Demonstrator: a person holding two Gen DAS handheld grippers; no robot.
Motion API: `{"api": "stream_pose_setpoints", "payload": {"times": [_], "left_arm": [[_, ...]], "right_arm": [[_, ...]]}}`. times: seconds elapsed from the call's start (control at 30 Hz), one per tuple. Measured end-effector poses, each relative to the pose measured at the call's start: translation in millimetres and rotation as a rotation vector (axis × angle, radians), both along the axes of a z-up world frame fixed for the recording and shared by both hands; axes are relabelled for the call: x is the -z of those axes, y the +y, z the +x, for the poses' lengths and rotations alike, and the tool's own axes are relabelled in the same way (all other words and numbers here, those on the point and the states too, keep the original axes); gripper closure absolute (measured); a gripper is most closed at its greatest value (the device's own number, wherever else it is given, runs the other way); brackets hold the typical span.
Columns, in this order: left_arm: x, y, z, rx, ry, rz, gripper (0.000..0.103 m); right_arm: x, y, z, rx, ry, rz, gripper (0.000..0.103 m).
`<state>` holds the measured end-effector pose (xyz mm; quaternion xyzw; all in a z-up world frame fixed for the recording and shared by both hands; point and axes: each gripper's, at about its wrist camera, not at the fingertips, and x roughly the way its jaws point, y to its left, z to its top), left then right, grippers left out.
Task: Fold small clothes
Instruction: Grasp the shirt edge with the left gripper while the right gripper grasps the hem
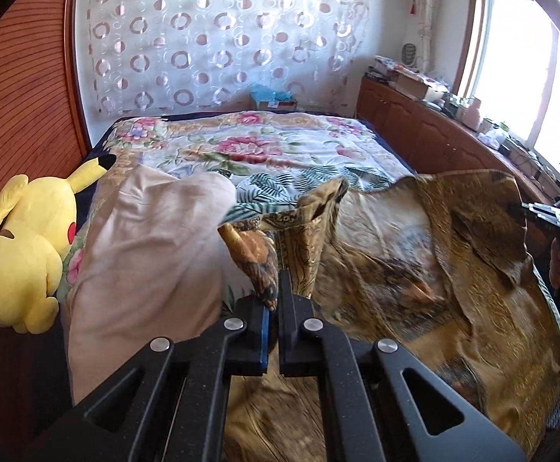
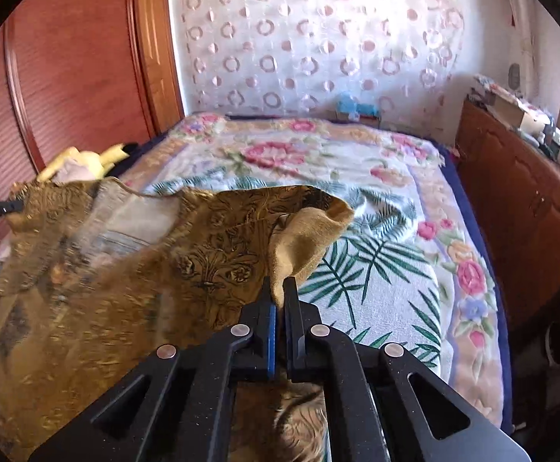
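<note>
Left gripper (image 1: 279, 292) jaws clamped on gold garment (image 1: 414, 254) corner; right gripper (image 2: 279, 294) likewise; bed (image 2: 388, 269) at 12 o'clock.

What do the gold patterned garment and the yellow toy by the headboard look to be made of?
Gold patterned garment: probably a thin woven fabric with a slight sheen, printed or jacquard. It drapes limply from both pinched corners and its paler underside shows at the folds. Yellow toy: soft plush, matte and fuzzy, seemingly stuffed, given its rounded, sagging shape.
</note>
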<state>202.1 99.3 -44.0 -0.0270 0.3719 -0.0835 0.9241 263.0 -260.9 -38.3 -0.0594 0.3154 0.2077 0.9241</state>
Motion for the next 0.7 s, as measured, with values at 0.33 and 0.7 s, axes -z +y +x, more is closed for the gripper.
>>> {"api": "stream_pose_setpoints", "payload": {"times": [0.33,0.7], "left_arm": [[-5.0,-6.9,-86.4,0.003,-0.056,0.005,0.1],[-0.9,9.6,-187.9,-0.07,-0.106,-0.036,0.1]], "right_arm": [[1.8,-30.5,-106.9,0.0,-0.083,0.054,0.1],[35.1,-91.2,-221.0,0.044,-0.039,0.115,0.101]]}}
